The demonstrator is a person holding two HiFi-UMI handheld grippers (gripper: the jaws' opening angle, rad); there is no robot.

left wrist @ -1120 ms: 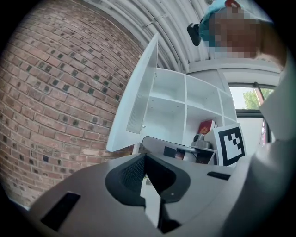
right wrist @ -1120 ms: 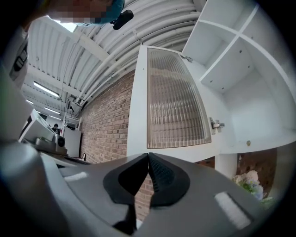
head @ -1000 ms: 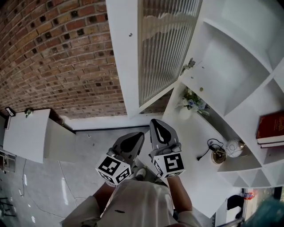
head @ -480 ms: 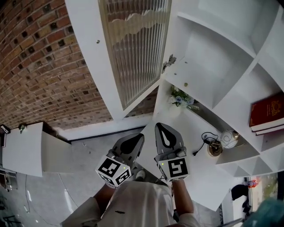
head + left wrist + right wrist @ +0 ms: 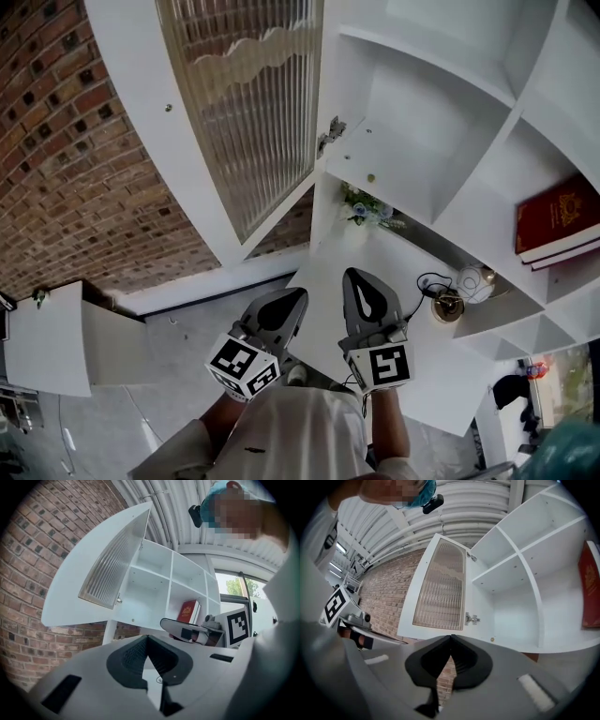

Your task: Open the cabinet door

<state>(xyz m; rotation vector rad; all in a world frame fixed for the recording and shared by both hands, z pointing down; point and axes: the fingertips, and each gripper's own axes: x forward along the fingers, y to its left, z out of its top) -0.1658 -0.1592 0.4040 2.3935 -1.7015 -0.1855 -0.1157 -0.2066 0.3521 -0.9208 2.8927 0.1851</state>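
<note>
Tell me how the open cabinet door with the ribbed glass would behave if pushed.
The cabinet door would probably swing stiffly, not flex: it hangs on a metal hinge and stands wide open. Its ribbed glass panel likely makes it fragile and fairly heavy, so push the white frame. That smooth frame may be slippery.

Cabinet door (image 5: 246,103) was white-framed, its panel ribbed in fine lines. Shelves (image 5: 412,141) were plain white. Brick wall (image 5: 66,169) showed red-brown, pale mortar. Book (image 5: 555,214) was dark red, gold-stamped. Floor (image 5: 122,403) was pale grey
</note>
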